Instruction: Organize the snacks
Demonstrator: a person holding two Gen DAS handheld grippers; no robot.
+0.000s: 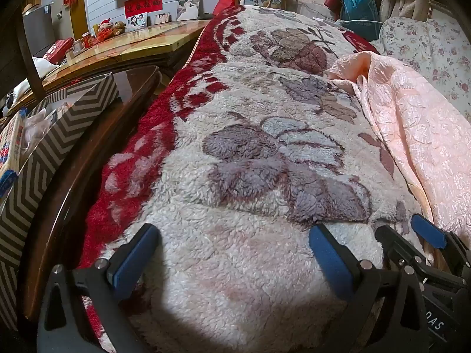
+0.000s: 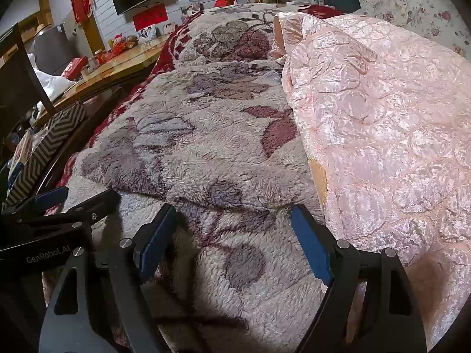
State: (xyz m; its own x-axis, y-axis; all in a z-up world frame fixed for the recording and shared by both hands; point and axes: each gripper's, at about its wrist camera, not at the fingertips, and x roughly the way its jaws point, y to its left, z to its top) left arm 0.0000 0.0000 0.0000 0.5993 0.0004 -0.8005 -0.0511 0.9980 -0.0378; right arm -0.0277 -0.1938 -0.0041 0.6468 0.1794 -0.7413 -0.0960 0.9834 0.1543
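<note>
both claws stand wide open and empty over the fleecy floral blanket (image 1: 235, 153) on the bed: the left claw (image 1: 232, 253) beside the right claw (image 2: 232, 235), each tilted downward. the snacks (image 1: 17, 138) sit in the chevron-patterned box (image 1: 56, 135) on the dark bench (image 1: 97, 135), off to the left of both claws and apart from them. judging by that, the left claw is nearer and would swing left to reach them. the pink quilt (image 2: 382, 117) lies right.
</note>
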